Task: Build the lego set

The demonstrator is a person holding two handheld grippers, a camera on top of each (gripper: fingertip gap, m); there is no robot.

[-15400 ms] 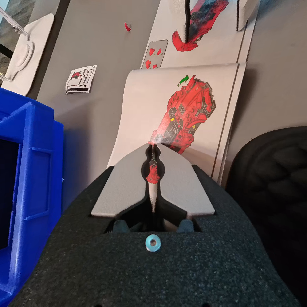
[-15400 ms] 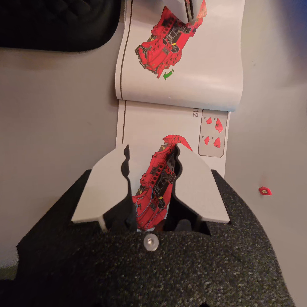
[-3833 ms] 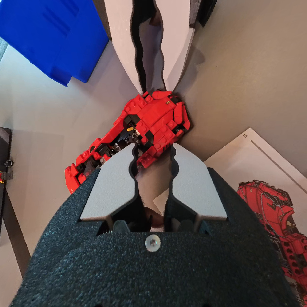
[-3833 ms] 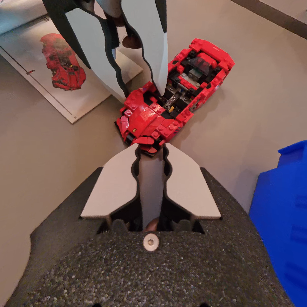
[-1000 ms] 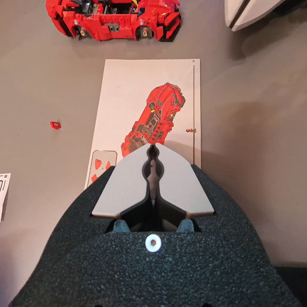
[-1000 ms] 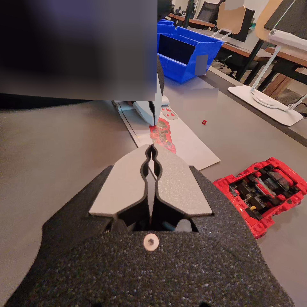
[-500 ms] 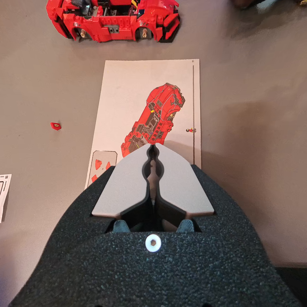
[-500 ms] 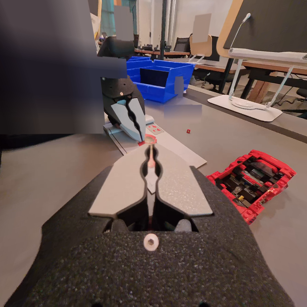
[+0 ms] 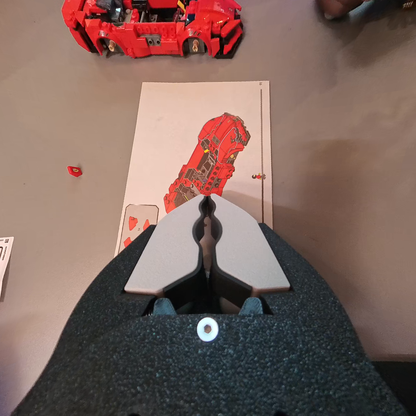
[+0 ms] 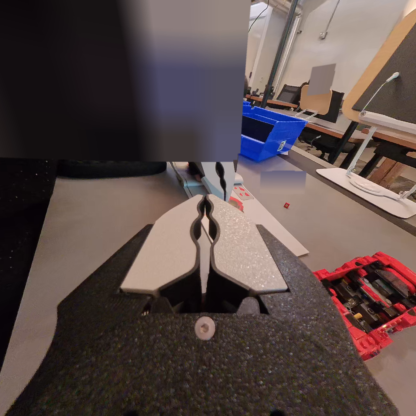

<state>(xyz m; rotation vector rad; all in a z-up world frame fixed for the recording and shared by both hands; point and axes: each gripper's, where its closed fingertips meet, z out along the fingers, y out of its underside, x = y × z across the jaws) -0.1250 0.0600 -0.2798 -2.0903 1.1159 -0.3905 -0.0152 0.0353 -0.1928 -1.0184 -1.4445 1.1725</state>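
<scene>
Left wrist view shows our left gripper (image 9: 207, 197) with its two grey fingers (image 9: 171, 247) pressed together at the tips, nothing between them, poised over the near end of the instruction sheet (image 9: 180, 126); whether the tips touch the paper we cannot tell. We count one sheet, lying flat on the grey table (image 9: 67, 112), its long axis running away from us toward the red lego car (image 9: 153, 29). We count one car, partly built, beyond the sheet's far edge and not touching it, its long axis running left to right across the view and its side with two wheel arches facing us. One loose red piece (image 9: 74, 171) lies well to the left of the sheet, and one white slip of paper (image 9: 5, 258) sits at the left edge. In the right wrist view, our right gripper (image 10: 206, 198) is likewise closed at the tips and empty, held above the table with the car (image 10: 371, 301) to its right. Behind stand one blue bin (image 10: 270, 132) and one white stand (image 10: 371, 191).
</scene>
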